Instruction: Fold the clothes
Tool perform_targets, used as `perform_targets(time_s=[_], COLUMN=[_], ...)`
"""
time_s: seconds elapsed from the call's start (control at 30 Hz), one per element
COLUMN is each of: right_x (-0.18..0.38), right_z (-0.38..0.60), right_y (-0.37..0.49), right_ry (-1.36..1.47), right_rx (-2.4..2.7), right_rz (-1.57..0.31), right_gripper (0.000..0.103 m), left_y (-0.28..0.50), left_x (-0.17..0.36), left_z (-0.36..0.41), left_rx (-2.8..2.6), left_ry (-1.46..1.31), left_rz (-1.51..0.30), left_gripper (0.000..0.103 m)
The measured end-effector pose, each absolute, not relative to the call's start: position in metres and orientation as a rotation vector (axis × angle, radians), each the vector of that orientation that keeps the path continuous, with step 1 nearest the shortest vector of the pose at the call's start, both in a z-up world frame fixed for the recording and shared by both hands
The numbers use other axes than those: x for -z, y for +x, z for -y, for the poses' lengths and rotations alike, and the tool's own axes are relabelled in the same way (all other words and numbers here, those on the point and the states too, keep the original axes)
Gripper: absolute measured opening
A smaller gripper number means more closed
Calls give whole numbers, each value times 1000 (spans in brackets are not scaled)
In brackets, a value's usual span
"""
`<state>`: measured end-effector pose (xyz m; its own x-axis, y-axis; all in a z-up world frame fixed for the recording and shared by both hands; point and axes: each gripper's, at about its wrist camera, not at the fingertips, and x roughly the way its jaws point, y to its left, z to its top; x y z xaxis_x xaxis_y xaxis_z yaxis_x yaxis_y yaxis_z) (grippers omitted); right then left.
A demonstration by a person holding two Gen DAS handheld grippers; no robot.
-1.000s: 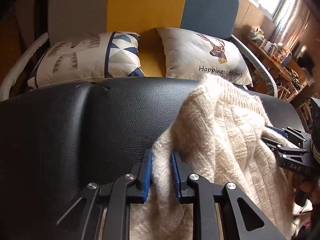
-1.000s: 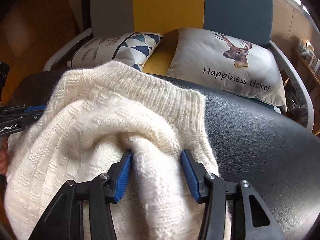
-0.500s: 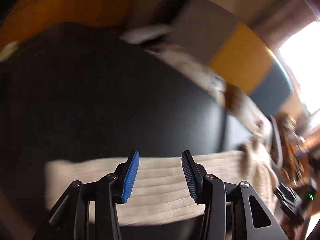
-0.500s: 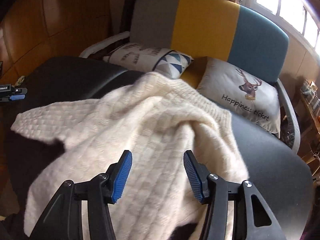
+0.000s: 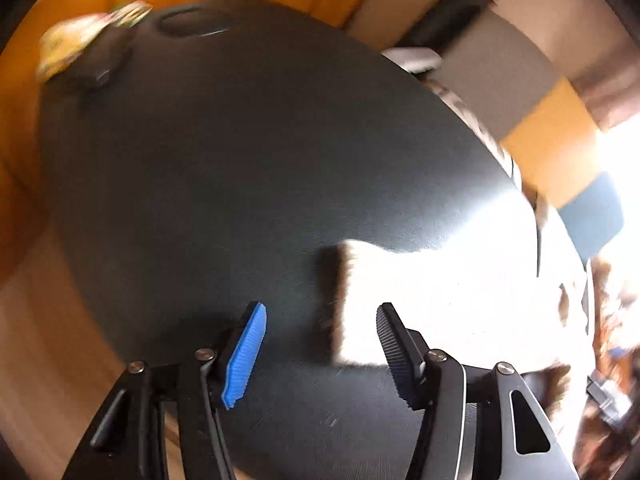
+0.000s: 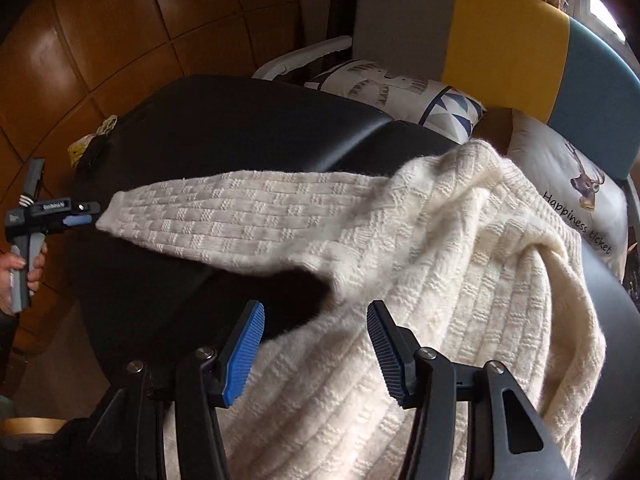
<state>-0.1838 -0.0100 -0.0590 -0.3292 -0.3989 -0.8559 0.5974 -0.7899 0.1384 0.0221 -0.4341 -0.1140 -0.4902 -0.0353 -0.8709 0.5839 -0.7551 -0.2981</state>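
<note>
Table [image 6: 248,128]: black, padded surface.
Sweater [image 6: 440,280]: cream knit, heaped on the table's right side, one sleeve [image 6: 224,216] stretched out leftward.
Left gripper [image 5: 320,344]: jaws apart, empty, just beside the cuff.
Right gripper [image 6: 316,344]: jaws apart over the sweater.

"Happiness ticket" on deer pillow [image 6: 576,196]

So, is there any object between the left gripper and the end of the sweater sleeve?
Nothing visible. Only bare black table lies between the open left gripper and the sleeve end of the sweater.
</note>
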Motion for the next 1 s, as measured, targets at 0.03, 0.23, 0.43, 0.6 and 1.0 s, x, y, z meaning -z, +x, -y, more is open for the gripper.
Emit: perform_targets(time_s=[0.03, 0.23, 0.43, 0.6, 1.0], right_x=[57, 63, 122, 128, 82], right_z=[12, 28, 33, 33, -21], right_y=[-190, -239, -287, -296, -235], right_ry=[1303, 1378, 1684, 1620, 1402], right_rx=[2135, 2102, 2132, 2033, 1989], right_rz=[-231, -93, -42, 267, 477], right_gripper=[55, 56, 60, 77, 84], left_y=[15, -5, -16, -44, -41], left_x=[116, 124, 117, 115, 41], left_z=[429, 381, 408, 443, 420], left_rx=[2282, 2311, 2281, 2230, 2564], left_ry=[1332, 1284, 1267, 1266, 1099], left_rz=[-739, -245, -346, -325, -887], left_gripper=[63, 60, 14, 13, 29])
